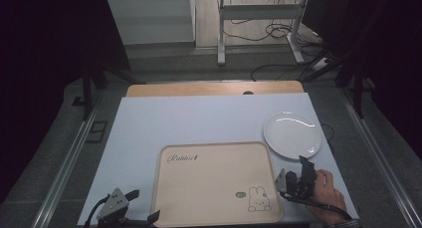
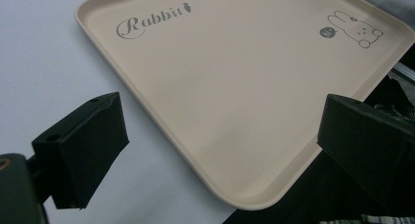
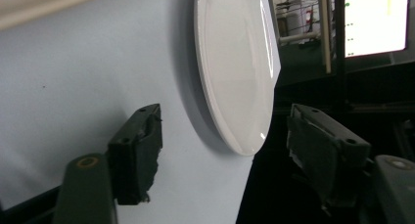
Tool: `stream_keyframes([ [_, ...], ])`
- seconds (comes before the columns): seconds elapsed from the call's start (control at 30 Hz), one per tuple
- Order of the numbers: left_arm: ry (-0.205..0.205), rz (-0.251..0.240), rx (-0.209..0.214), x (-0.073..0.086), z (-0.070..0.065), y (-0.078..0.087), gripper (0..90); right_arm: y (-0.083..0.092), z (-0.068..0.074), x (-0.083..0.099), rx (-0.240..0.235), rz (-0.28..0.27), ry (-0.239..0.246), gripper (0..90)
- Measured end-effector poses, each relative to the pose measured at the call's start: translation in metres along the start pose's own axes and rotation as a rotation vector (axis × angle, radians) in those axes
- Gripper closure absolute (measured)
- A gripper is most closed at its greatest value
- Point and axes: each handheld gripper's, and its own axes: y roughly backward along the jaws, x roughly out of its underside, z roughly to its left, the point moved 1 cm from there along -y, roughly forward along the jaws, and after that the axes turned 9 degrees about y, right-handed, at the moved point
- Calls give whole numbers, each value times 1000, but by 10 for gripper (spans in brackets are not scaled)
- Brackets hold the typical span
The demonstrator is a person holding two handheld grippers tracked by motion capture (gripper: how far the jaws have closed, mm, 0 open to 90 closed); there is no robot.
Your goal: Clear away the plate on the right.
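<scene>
On the pale blue desk [image 1: 199, 121], the round white glazed plate [image 1: 291, 134], judged rigid, slippery and breakable, wants a near-rim hold; the right gripper [image 3: 222, 136] fingers [image 3: 139, 145] stand partly open, empty, straddling that rim.

Table evenly lit from overhead, surroundings near black; glare streak on white plate [image 3: 235, 72] just ahead of right gripper [image 3: 222, 150], jaws soft-focus

We see beige tray [image 1: 214, 180] flat on pale table cover [image 1: 164, 123], rabbit drawing at near right corner. White plate [image 1: 292, 134] just beyond tray's far right corner, apart from it. Right gripper [image 1: 298, 175] near plate's near edge, jaws apart. Left gripper [image 1: 133, 207] at tray's near left corner, probably open.
</scene>
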Motion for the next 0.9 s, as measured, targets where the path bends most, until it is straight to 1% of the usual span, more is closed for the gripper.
stream_keyframes([
  [0.07, 0, 0, 0, 0, 0, 0, 41, -1, 3, -2, 15, 0, 31, 342],
  [0.1, 0, 0, 0, 0, 0, 0, 41, -2, 3, -3, -28, -18, 52, 372],
  [0.13, 0, 0, 0, 0, 0, 0, 41, -3, 4, -4, -24, -17, 66, 377],
  [0.17, 0, 0, 0, 0, 0, 0, 41, -3, 6, -5, 28, 6, 82, 394],
  [0.2, 0, 0, 0, 0, 0, 0, 41, -5, 7, -6, 33, 7, 99, 404],
  [0.23, 0, 0, -1, 0, 0, 0, 41, -6, 8, -7, 33, 13, 103, 412],
  [0.43, 0, 2, 0, 0, 0, 0, 41, -14, 10, -10, 53, 31, 162, 433],
  [0.5, 2, 1, 1, 0, 1, 0, 42, -16, 11, -12, 60, 29, 174, 454],
  [0.7, 0, 2, -1, 0, 0, 0, 42, -24, 14, -15, 66, 42, 229, 545],
  [0.83, 0, 1, 0, 0, 0, 0, 42, -30, 14, -14, 68, 46, 251, 625],
  [0.9, 0, 1, -1, 0, 0, 0, 42, -32, 14, -14, 57, 45, 253, 656],
])
